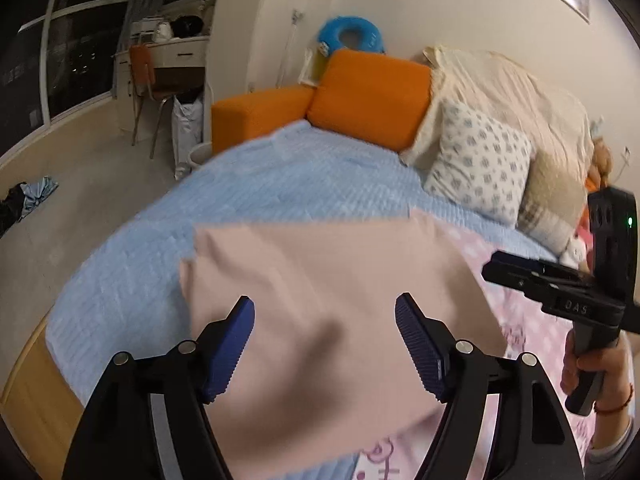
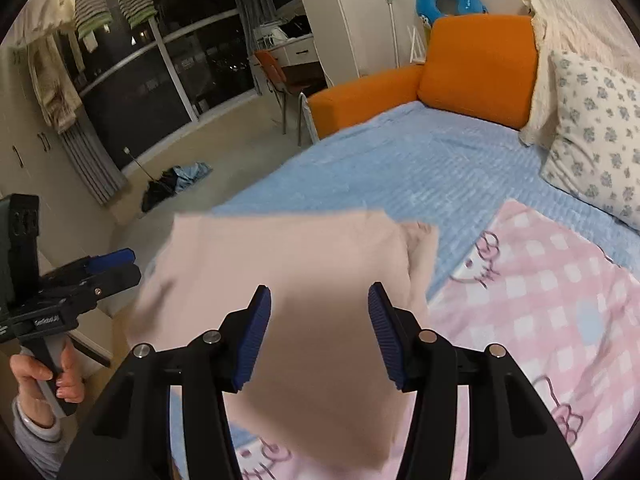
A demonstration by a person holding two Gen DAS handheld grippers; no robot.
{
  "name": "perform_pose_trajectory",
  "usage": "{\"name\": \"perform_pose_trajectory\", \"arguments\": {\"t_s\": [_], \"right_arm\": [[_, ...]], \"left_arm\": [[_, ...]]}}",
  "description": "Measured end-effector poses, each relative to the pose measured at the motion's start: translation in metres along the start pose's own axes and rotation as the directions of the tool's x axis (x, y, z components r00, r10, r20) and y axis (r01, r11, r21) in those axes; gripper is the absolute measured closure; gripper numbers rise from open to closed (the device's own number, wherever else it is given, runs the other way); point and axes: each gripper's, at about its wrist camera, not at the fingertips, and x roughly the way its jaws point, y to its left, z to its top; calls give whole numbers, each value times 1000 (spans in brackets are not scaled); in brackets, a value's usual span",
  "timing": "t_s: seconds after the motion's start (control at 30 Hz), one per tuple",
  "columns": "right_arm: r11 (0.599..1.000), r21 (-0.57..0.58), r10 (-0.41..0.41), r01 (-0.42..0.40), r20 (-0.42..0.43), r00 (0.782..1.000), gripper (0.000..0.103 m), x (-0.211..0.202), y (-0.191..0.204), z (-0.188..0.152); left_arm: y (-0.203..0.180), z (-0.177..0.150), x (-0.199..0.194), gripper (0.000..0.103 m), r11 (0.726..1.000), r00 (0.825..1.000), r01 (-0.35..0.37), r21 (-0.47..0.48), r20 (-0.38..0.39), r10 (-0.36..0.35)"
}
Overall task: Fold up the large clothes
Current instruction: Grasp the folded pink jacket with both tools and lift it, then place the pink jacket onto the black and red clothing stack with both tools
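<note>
A pale pink garment [image 1: 320, 264] lies folded and blurred on the bed's blue cover [image 1: 280, 176], partly over a pink checked cartoon blanket [image 2: 540, 300]. My left gripper [image 1: 325, 308] is open, its blue pads wide apart over the garment and not pressing it. My right gripper [image 2: 319, 296] is open too, above the same garment [image 2: 280, 248], with cloth showing between its pads but no pinch. Each gripper shows in the other's view, held by a hand: the right gripper [image 1: 496, 268] at the right edge, the left gripper [image 2: 120, 264] at the left edge.
Orange sofa cushions [image 1: 368, 96] close the far end of the bed, with a flowered pillow [image 1: 480, 160] and a cream quilt [image 1: 520, 92] along the right. A chair [image 2: 276, 76] and desk stand by the dark window. Clothes [image 2: 176, 180] lie on the floor at left.
</note>
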Motion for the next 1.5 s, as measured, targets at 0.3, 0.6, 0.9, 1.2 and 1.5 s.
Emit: {"name": "perform_pose_trajectory", "arguments": {"t_s": [0.3,0.6,0.9,1.2,1.5], "right_arm": [[997,26,-71,72,-36,997,53,49,-9,-45],[999,-28,-25,30,158,987,12,-41,21,-57],[996,-69,-33,61,355,934,5,-145,50,-160],[987,-83,-106,134,281,954,5,-88,54,-225],[972,-95,-171,213,331,928,5,-73,54,-257]], "left_arm": [[0,-42,42,24,999,999,0,-48,-49,-2],[-39,-61,-36,18,998,997,-64,-28,50,65],[-78,-164,-127,6,976,935,-211,44,301,188],[-69,-223,-79,6,960,937,-279,39,232,263],[-51,-260,-54,5,951,925,-301,-68,223,308]]}}
